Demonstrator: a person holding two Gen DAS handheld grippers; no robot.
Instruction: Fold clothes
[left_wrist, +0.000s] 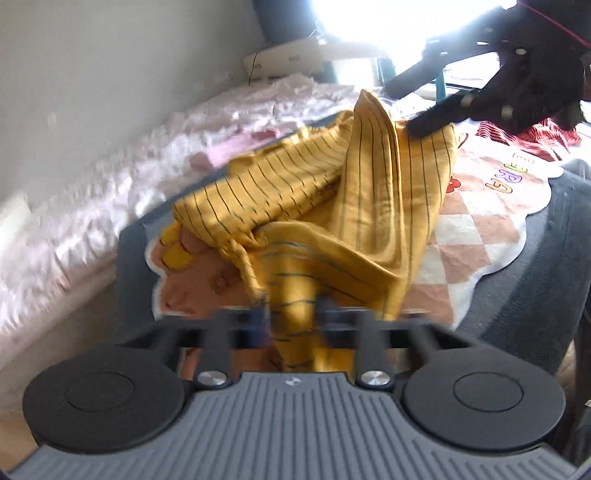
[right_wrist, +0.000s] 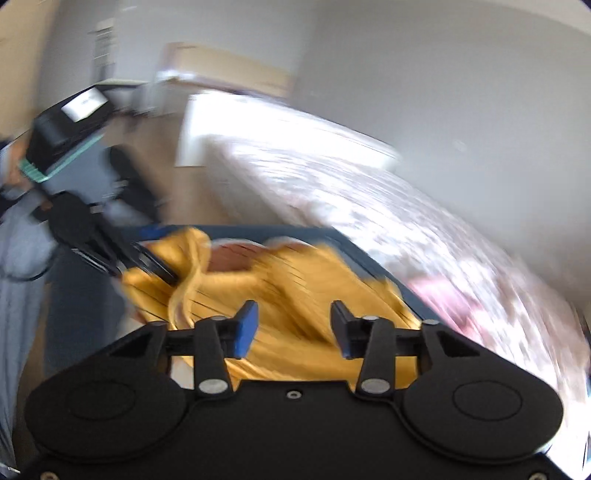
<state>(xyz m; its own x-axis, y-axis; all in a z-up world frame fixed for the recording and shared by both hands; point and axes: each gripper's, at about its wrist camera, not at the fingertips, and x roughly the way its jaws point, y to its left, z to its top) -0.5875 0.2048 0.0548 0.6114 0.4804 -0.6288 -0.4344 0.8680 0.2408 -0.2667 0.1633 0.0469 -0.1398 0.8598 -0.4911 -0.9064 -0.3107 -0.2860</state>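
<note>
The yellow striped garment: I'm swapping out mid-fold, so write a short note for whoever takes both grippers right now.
Left tongs: shut on the yellow striped garment, a bunched edge pinched between them.
Right tongs: open, empty, over the garment's far end.
Garment: crumpled in a heap on the checkered mat. A red striped cloth lies further back on the mat.
Done: no fold visible yet.
Left: spread it flat, fold, then the red piece.
</note>
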